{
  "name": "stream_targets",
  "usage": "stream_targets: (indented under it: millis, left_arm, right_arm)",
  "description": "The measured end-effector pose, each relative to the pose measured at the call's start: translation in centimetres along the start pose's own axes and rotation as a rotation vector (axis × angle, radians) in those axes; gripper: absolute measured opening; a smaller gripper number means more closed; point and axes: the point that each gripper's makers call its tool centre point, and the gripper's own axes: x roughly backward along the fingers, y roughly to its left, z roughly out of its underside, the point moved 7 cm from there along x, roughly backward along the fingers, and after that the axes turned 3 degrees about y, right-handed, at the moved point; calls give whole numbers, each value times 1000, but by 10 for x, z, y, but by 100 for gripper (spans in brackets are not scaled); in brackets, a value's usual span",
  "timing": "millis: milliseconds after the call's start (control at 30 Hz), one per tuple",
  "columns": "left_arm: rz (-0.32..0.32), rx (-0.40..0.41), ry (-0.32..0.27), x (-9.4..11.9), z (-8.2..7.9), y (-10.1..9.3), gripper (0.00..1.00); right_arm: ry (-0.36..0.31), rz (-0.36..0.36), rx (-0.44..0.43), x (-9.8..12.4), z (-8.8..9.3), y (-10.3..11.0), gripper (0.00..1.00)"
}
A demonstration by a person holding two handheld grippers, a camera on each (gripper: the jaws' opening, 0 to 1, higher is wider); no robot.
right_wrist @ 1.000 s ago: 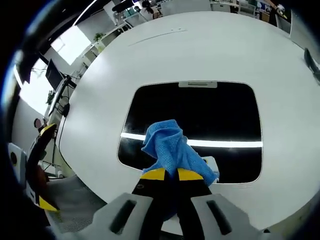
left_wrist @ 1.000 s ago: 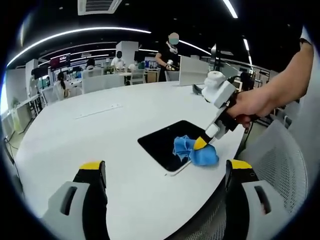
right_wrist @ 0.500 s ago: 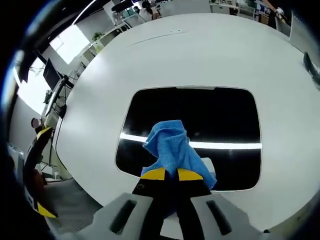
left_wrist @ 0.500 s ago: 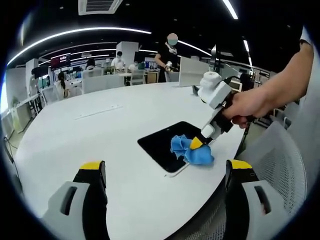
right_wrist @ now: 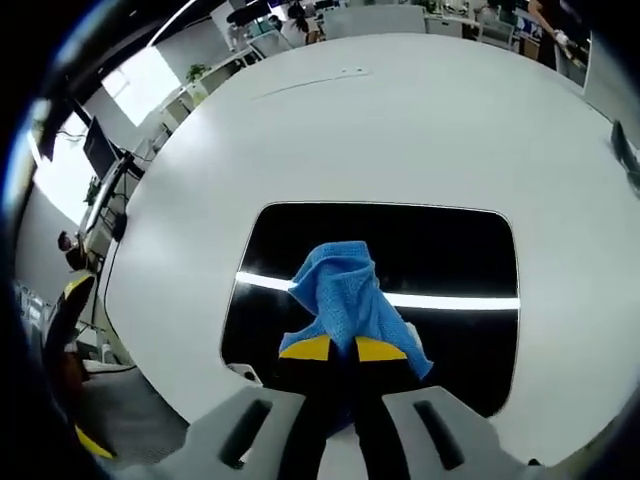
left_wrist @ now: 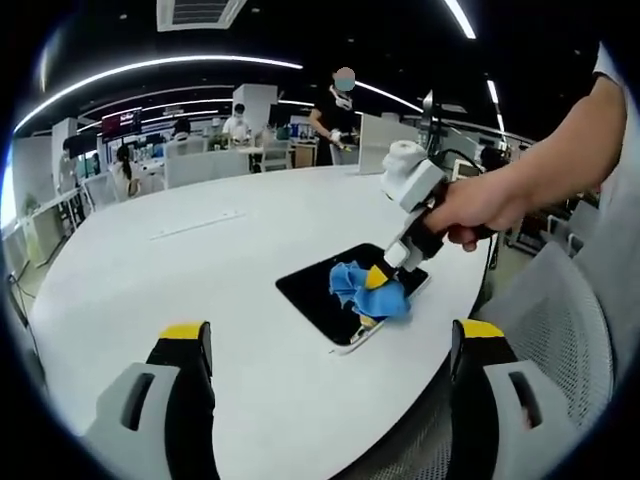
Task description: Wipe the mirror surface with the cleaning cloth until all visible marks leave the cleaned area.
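Observation:
A dark rectangular mirror point(right_wrist: 440, 250) point(left_wrist: 318, 288) lies flat on the round white table point(right_wrist: 300, 130) point(left_wrist: 170, 290). A crumpled blue cleaning cloth point(right_wrist: 345, 300) point(left_wrist: 360, 287) rests on the mirror, and my right gripper point(right_wrist: 342, 349) point(left_wrist: 377, 277) is shut on it, pressing it to the glass. A bright light strip is reflected across the mirror. My left gripper point(left_wrist: 330, 345) stands open over the table's near edge, well short of the mirror, with nothing between its fingers.
A person's hand point(left_wrist: 475, 205) holds the right gripper. A mesh chair point(left_wrist: 560, 330) stands at the table's right edge. Desks, partitions and several people point(left_wrist: 335, 110) stand beyond the far side of the table. A thin strip point(left_wrist: 195, 222) lies on the far tabletop.
The right gripper has slid the cloth further onto the mirror, away from its near edge and toward the middle. The left gripper has not moved.

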Motion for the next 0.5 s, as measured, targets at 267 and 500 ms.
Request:
stream_targets:
  millis: [267,500]
  left_arm:
    - [12,2,8,-1,1,-1,98]
    - [15,4,9,0,0,-2,98]
  right_arm:
    - [-7,7,-6,-6,-17,-7,2]
    - [-3,-4,14,-13,-33,-10,2]
